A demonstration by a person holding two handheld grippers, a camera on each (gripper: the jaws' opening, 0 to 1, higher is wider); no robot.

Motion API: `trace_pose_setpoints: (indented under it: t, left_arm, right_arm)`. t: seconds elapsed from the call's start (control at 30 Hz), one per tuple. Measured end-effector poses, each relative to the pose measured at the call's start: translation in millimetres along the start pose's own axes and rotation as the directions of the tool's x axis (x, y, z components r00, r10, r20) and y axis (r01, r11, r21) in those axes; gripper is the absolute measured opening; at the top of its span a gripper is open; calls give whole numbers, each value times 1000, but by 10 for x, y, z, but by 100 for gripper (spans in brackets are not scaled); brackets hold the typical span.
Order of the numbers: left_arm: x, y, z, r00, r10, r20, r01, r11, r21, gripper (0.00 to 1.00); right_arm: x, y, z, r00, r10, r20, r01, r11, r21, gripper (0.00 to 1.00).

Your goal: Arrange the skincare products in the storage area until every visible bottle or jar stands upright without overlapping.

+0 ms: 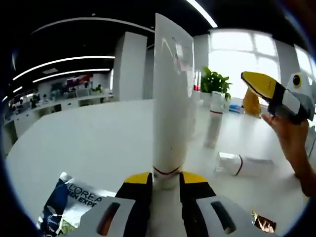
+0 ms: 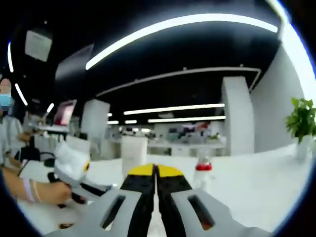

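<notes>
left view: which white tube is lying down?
The short tube with the dark red band, flat on the table. The slim tube behind it stands upright, and the tall tube is upright in the left gripper.

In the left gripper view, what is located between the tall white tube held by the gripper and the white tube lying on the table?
In the left gripper view, only bare white table separates the held tube and the lying tube. A standing white bottle is farther back.

The right gripper (image 2: 155, 174) has its jaws pressed together (nothing between them). A red-capped bottle (image 2: 202, 175) stands on the white table (image 2: 256, 185) just beyond.
</notes>
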State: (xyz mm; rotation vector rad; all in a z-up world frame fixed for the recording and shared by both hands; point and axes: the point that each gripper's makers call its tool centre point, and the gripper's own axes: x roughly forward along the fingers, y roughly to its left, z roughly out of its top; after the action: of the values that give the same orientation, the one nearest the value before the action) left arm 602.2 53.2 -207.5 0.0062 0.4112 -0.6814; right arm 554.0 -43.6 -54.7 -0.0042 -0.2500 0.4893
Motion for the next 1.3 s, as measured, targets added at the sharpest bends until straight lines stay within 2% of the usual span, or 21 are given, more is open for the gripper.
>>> trace_pose_setpoints:
  t: [0.1, 0.13, 0.17, 0.27, 0.4, 0.53, 0.67, 0.77, 0.93, 0.97, 1.0, 1.03, 1.1, 1.17, 1.23, 1.3]
  left_arm:
    - [72, 45, -60, 999, 8, -46, -7, 1000, 31, 21]
    - [102, 78, -14, 999, 15, -33, -13, 998, 61, 21]
    - [107, 59, -25, 999, 12, -50, -9, 999, 47, 20]
    - [122, 71, 45, 998, 6, -62, -2, 997, 72, 20]
    - [162, 101, 67, 994, -36, -104, 47, 992, 113, 19]
    - [244, 88, 92, 992, -98, -82, 109, 984, 138, 19]
    - [352, 40, 129, 979, -188, -80, 198, 969, 150, 18]
    - [439, 46, 164, 974, -202, -101, 220, 948, 229, 19]
    - [557, 61, 187, 975, -176, -136, 211, 928, 306, 20]
    - [575, 102, 177, 979, -136, -150, 182, 917, 355, 22]
    - [568, 101, 153, 978, -126, -166, 181, 906, 383, 26]
    - [578, 161, 235, 990, -69, -125, 114, 908, 403, 32]
    - [562, 223, 274, 995, -10, -98, 50, 910, 412, 42]
    - [518, 218, 253, 995, -5, -104, 49, 904, 425, 43]
    - [492, 236, 239, 995, 1, -104, 43, 905, 422, 42]
    - [481, 242, 206, 995, -3, -102, 43, 920, 390, 39]
  right_arm:
    - [-11, -10, 19, 1000, -7, 9, 7, 1000, 2, 0]
    - [-10, -13, 21, 1000, -10, 10, 10, 1000, 2, 0]
    - [-9, -13, 22, 1000, -12, 10, 12, 1000, 3, 0]
    - [2, -11, 13, 1000, -11, 7, 11, 1000, 9, 0]
    - [1, -3, 6, 1000, -9, 4, 9, 1000, 14, 0]
    - [6, -29, 19, 1000, -18, 14, 18, 1000, 13, 0]
    - [51, -101, -32, 1000, -31, -2, 31, 999, 42, 0]
    - [55, -121, -27, 999, -34, 1, 34, 998, 55, 0]
    - [71, -123, -24, 999, -32, 5, 32, 998, 52, 0]
    - [68, -129, -33, 999, -32, 2, 32, 998, 52, 0]
    - [67, -132, -37, 999, -32, 1, 32, 998, 52, 0]
    - [67, -143, -41, 1000, -30, 3, 30, 998, 57, 0]
    - [62, -172, -46, 999, -33, 5, 32, 997, 75, 0]
    - [56, -194, -50, 999, -32, 6, 32, 994, 100, 0]
    - [47, -200, -46, 999, -32, 11, 31, 993, 115, 0]
    - [40, -191, -43, 999, -32, 13, 30, 992, 119, 0]
